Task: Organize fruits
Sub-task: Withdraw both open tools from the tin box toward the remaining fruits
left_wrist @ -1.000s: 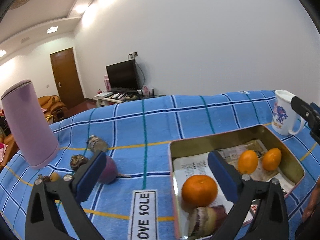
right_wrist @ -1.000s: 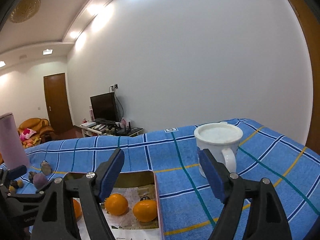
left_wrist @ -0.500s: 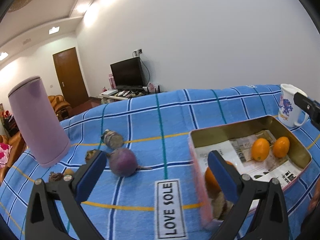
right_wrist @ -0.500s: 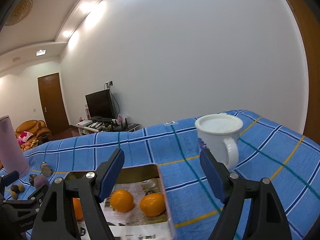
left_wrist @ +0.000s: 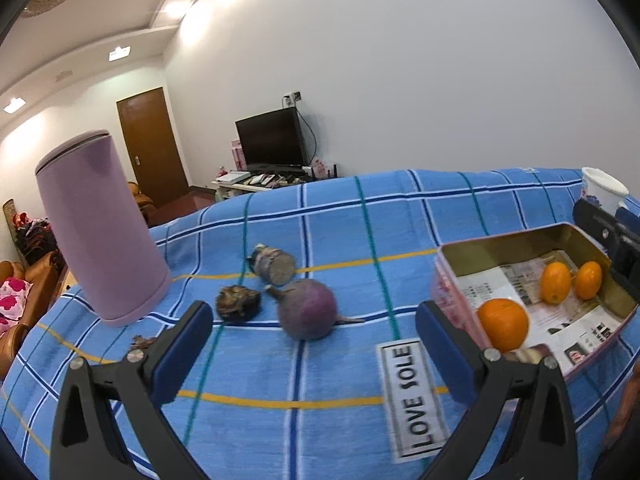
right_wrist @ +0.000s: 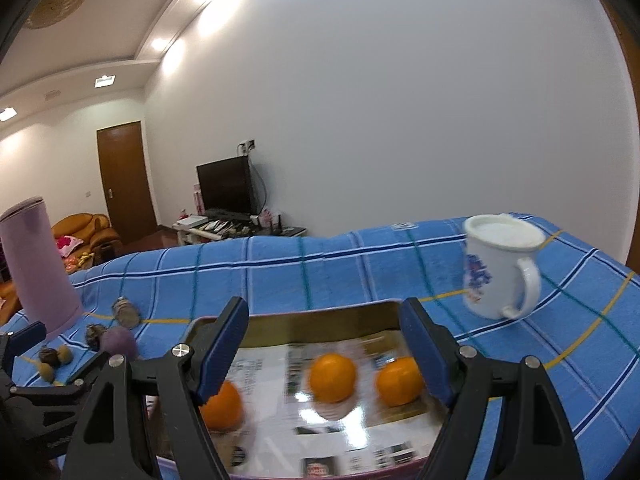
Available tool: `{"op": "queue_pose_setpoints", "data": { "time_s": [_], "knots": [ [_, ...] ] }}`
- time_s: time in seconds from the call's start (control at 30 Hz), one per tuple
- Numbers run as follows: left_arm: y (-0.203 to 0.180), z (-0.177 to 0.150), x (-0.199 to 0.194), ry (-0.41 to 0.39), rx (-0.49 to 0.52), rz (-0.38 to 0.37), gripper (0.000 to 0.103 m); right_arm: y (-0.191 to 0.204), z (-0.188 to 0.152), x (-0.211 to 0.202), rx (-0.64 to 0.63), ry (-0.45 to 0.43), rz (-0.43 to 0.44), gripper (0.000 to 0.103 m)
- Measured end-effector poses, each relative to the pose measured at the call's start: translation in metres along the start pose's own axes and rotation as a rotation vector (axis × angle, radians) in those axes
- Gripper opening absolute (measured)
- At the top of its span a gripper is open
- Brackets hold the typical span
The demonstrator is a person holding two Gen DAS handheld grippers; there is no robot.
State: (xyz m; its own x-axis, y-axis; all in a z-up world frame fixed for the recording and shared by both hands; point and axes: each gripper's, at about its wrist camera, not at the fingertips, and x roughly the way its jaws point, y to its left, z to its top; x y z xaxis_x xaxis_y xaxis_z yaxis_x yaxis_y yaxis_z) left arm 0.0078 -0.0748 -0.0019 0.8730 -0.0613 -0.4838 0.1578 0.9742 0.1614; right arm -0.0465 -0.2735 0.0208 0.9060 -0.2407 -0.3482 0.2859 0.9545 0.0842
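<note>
Left wrist view: my left tool [left_wrist: 314, 354] gapes empty and has swung off the tin [left_wrist: 520, 244] toward the loose pieces. Purple fruit [left_wrist: 306, 314] now lies just ahead between the jaws, left of the tin, so I judge it the next pick. Right tool [right_wrist: 324, 354], open, empty, now hovers over the tin's three oranges [right_wrist: 332, 372]. Brown lumps [left_wrist: 238, 302] beyond the fruit I cannot identify; motion blur.

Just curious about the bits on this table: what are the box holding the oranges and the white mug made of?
The box looks like thin metal: its inner walls have a dull gold sheen, and printed paper lines the bottom. The white mug looks like glazed ceramic, or possibly enamel or plastic: smooth, glossy white with a blue print.
</note>
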Motion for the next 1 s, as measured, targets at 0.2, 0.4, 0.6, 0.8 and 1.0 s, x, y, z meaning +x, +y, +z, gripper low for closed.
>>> {"op": "queue_pose_setpoints", "data": {
  "time_s": [0.2,0.4,0.6,0.8,1.0],
  "knots": [
    [0.028,-0.004,0.006,0.020,-0.030,0.019,0.103,0.035,-0.005,0.005,-0.003,0.025,0.036,0.079],
    [0.065,-0.009,0.014,0.055,-0.067,0.060,0.103,0.070,-0.008,0.006,-0.032,0.033,0.075,0.079],
    [0.101,-0.015,0.024,0.094,-0.108,0.086,0.103,0.107,-0.013,0.010,-0.061,0.052,0.118,0.079],
    [0.153,-0.020,0.039,0.154,-0.207,0.084,0.103,0.139,-0.016,0.018,-0.089,0.083,0.155,0.079],
    [0.201,-0.023,0.049,0.181,-0.321,0.078,0.103,0.176,-0.021,0.034,-0.160,0.162,0.193,0.079]
  ]
}}
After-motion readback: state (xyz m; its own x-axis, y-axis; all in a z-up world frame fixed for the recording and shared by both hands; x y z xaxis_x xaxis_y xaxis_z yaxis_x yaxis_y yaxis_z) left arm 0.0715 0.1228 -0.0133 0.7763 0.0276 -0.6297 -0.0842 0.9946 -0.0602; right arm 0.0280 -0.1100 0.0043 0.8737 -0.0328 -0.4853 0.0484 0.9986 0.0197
